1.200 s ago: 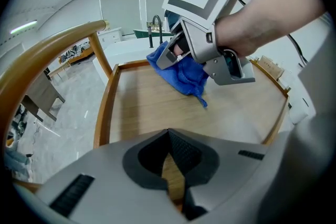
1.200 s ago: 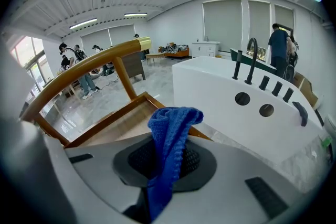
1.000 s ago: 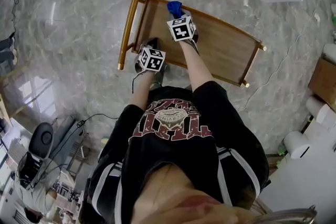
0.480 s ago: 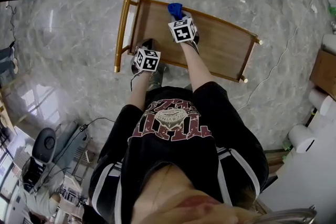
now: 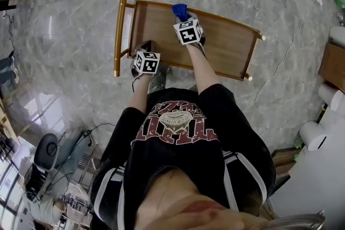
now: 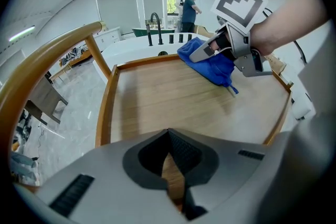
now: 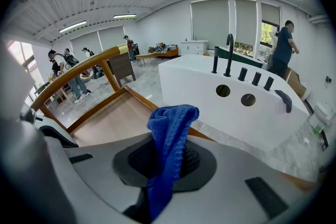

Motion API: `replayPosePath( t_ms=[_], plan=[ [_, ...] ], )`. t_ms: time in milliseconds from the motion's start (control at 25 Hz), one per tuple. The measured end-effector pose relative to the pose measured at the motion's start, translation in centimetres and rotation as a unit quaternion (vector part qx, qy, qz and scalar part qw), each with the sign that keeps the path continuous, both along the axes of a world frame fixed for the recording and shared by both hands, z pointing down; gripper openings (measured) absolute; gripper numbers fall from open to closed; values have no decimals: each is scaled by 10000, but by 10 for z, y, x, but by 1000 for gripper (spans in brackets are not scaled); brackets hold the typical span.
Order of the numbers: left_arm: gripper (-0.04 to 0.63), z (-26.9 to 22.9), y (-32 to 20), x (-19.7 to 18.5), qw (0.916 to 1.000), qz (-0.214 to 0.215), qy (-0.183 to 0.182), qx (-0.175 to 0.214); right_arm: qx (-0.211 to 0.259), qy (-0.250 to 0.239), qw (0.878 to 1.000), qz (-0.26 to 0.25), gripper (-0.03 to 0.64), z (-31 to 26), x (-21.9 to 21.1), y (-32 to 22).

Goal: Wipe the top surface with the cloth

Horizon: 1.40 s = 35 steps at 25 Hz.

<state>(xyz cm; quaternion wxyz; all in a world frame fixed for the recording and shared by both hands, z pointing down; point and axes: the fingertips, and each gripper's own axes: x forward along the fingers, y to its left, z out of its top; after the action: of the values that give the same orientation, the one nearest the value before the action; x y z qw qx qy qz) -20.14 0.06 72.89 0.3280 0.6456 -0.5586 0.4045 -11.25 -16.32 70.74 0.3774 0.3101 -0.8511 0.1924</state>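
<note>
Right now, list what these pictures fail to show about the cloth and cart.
Head view: the right gripper's marker cube covers where the blue knitted cloth meets the wooden cart top.
Right gripper view: the gripper's grey body hides the cloth's lower end.
Left gripper view: the left gripper's body hides the near rail, bar a strip between its fingers.

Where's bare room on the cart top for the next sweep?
Bare: the whole right half of the wooden top, and the strip between the tools. Crowded: the far rim, where the right tool holds the blue cloth, and near-left at the left tool.
</note>
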Motion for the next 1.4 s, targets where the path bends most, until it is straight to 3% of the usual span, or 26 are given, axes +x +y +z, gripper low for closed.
replayPosePath(
  t_ms=[480, 640, 800, 1000, 1200, 1400],
  plan=[
    [46, -3, -1, 1, 9999, -41, -85, -85, -9, 15, 9998, 201, 58, -2, 36, -4],
    [46, -4, -4, 13, 9991, -180, 229, -320, -37, -7, 9994, 342, 60, 0, 49, -3],
    [46, -13, -25, 71, 9973, 364, 622, -159, -50, -24, 9992, 404, 58, -1, 58, -3],
    [46, -8, -17, 142, 9863, 1485, 613, -383, -18, 38, 9993, 362, 58, -1, 74, -2],
    [46, -1, -6, 150, 9847, 1596, 579, -387, -32, 126, 9994, 309, 58, -1, 92, -5],
    [46, 0, -7, 153, 9814, 1719, 587, -628, -25, 201, 9986, 484, 58, -1, 121, -7]
  ],
)
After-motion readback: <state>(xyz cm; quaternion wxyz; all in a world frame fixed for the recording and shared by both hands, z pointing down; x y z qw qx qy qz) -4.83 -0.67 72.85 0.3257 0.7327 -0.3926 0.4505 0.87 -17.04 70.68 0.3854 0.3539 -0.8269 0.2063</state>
